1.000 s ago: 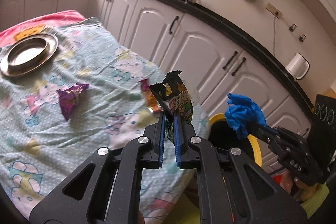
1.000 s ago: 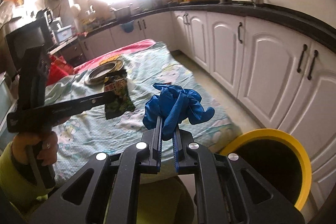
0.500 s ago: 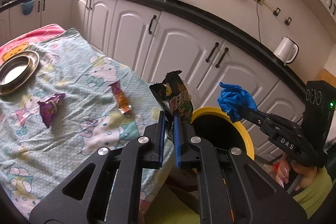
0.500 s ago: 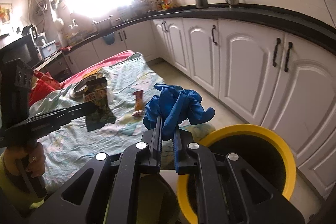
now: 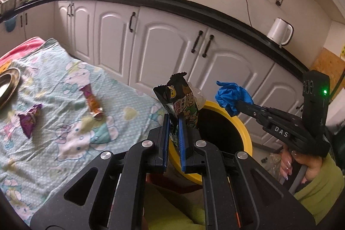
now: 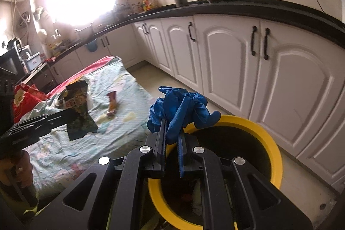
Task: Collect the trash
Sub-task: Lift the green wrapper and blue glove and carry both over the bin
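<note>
**Two pieces of trash carried to the bin mouth**

Carrying step, close to the drop. Left gripper [image 5: 173, 120], low centre of the left wrist frame, jaws pinching a dark snack wrapper [image 5: 183, 100] that stands upright above the tips, right at the near rim of the yellow bin [image 5: 248, 139]. Right gripper [image 6: 172, 128], low centre of the right wrist frame, jaws pressed on a crumpled blue glove [image 6: 181, 107], hanging over the left edge of the same bin's opening. In the left wrist view, the right gripper reaching in from the right side, glove above the bin's dark mouth.

Next move, by judgement: bring each load fully over the black opening, then spread the jaws and let go. Wrapper sits nearer the rim than the glove, so a little more travel toward the frame's right looks needed. Light, floppy things; could cling to a pad or drift onto the rim.

Count: two grippers, each loaded with one piece. One bin, some rubbish dimly visible at its bottom. Two more wrappers left on the cartoon-print cloth over the surface [image 5: 64, 143]: an orange-and-pink one [image 5: 91, 100] mid-left, a purple one [image 5: 30, 121] further left. One metal plate [image 5: 9, 84] at the left edge.
</note>
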### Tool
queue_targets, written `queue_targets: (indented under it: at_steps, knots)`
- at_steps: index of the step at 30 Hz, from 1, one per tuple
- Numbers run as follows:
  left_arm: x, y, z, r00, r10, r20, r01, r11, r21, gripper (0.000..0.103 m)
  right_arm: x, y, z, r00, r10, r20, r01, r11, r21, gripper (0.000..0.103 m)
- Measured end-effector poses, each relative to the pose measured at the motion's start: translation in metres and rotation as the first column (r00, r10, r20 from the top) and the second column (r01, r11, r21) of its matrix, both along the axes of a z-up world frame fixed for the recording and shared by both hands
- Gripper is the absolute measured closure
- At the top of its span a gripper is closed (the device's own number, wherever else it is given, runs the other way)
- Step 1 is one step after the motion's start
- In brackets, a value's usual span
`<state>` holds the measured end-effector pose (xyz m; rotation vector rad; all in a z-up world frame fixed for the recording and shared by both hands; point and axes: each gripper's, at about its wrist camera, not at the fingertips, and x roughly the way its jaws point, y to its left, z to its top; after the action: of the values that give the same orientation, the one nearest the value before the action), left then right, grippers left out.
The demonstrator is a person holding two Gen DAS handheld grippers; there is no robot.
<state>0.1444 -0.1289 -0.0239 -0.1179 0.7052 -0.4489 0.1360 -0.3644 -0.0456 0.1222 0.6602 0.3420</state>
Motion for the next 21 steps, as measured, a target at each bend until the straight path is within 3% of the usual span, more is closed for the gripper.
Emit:
queue_targets:
  at_steps: [21]
  knots:
    - [-0.002,-0.062,-0.030,0.991,-0.127,-0.051,0.131,0.989,0.073,0.099,-0.001,-0.050,-0.034,0.994,-0.075,-0.085,0.075,0.997,-0.005,0.094]
